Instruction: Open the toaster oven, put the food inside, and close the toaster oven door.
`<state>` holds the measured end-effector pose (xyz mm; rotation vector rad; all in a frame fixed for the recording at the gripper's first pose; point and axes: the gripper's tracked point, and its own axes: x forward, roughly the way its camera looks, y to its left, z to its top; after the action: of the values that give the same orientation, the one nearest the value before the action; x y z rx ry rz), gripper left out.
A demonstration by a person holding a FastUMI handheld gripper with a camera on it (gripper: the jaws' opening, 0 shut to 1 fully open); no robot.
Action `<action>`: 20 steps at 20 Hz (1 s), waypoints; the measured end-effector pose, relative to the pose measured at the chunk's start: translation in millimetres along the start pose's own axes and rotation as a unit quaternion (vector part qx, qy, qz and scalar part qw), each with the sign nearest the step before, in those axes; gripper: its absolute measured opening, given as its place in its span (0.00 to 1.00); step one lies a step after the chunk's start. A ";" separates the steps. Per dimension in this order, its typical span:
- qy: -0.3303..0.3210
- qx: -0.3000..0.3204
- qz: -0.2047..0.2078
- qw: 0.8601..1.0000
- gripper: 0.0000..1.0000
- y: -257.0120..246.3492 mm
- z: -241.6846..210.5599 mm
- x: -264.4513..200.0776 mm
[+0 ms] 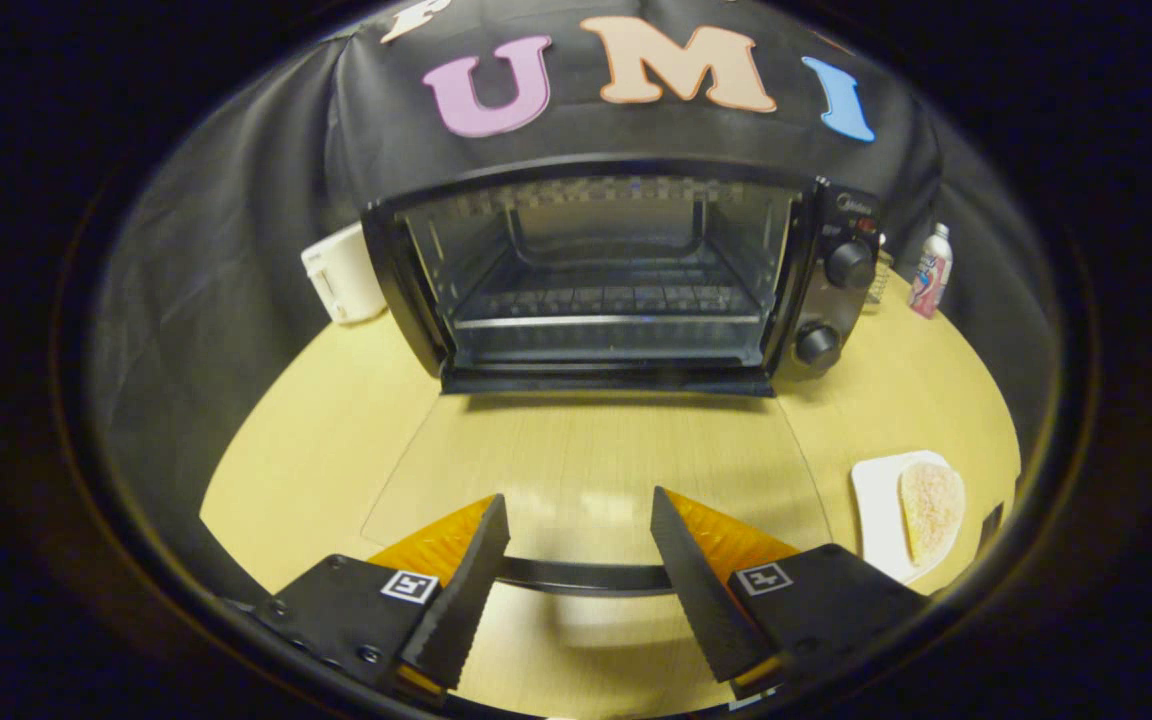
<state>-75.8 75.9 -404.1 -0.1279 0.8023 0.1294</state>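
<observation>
A light wooden table (pixel 316 440) carries the black toaster oven (pixel 616 280), which stands at its far side with the glass door (pixel 596 470) folded down flat over the tabletop. Just left of the oven sits a white appliance (pixel 341 272). To the right a white plate (pixel 881 510) holds 1 piece of food (pixel 931 505) (pale, breaded-looking). A small bottle (pixel 932 270) stands by the wall.

The gripper (pixel 576 540) hangs over the door's handle (pixel 586 576), fingers spread and holding nothing.

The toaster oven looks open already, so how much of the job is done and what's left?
Done: the toaster oven is open, its glass door folded flat on the table, rack bare. In hand: nothing; the gripper is open, the door's handle between its fingers, neither pressing it. Left: fetch the toast from the white plate, put it inside, shut the door.
</observation>
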 end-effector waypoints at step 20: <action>-0.010 0.073 -0.076 0.994 0.92 -195.6 -4.8 -97.0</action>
<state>-113.8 -123.9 -324.6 -0.0486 0.7770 -0.0719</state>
